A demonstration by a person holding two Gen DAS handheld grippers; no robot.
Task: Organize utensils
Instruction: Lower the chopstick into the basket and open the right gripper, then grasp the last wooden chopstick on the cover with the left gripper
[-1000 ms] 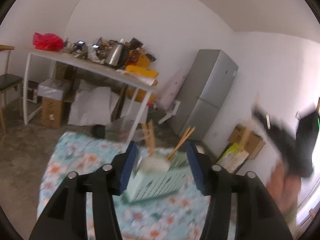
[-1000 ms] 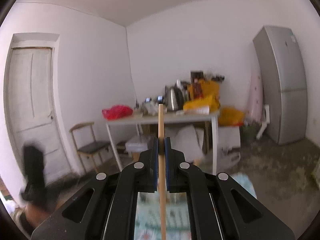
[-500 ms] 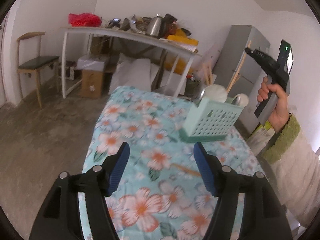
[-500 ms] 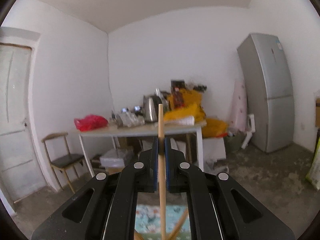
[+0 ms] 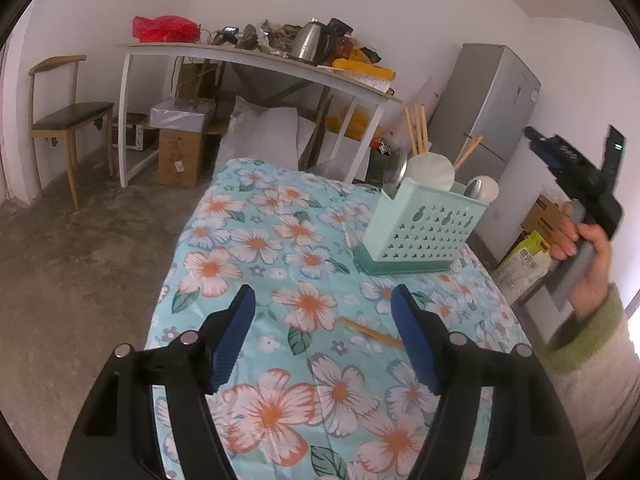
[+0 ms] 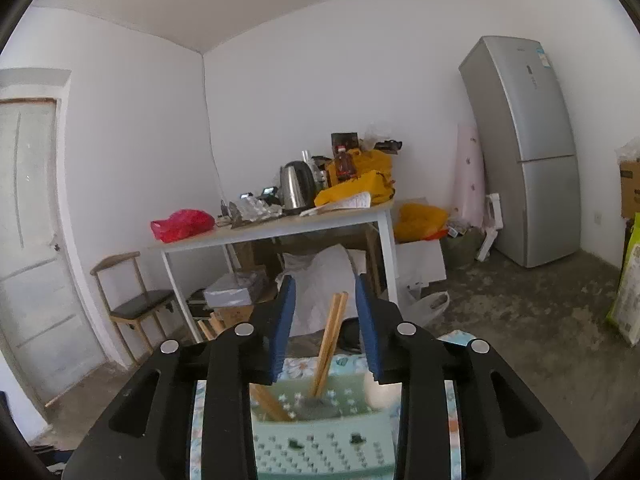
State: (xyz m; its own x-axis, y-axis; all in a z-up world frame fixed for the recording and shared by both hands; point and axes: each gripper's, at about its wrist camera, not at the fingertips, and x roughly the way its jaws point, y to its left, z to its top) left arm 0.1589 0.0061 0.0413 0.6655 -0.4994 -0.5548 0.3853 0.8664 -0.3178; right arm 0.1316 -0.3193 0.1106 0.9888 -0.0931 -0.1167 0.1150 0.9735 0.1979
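Note:
A mint green perforated utensil basket (image 5: pixel 420 232) stands on the floral tablecloth (image 5: pixel 256 240), holding wooden chopsticks (image 5: pixel 417 128) and white spoons (image 5: pixel 434 170). One loose chopstick (image 5: pixel 370 332) lies on the cloth between my left gripper's open jaws. My left gripper (image 5: pixel 324 340) is open and empty, low over the cloth. My right gripper (image 6: pixel 325 326) is open and empty just above the basket (image 6: pixel 320 440), with chopsticks (image 6: pixel 330 344) standing between its jaws. It also shows in the left wrist view (image 5: pixel 576 184), held right of the basket.
A white table (image 5: pixel 256 60) with a kettle (image 5: pixel 310 42), a red bag and clutter stands behind. A wooden chair (image 5: pixel 64 116) is at left and a grey fridge (image 5: pixel 484 120) at right. Boxes and bags lie on the concrete floor.
My right gripper was shut on a chopstick; it has opened and the chopstick now stands in the basket. My left gripper pulled back and tilted down towards the cloth.

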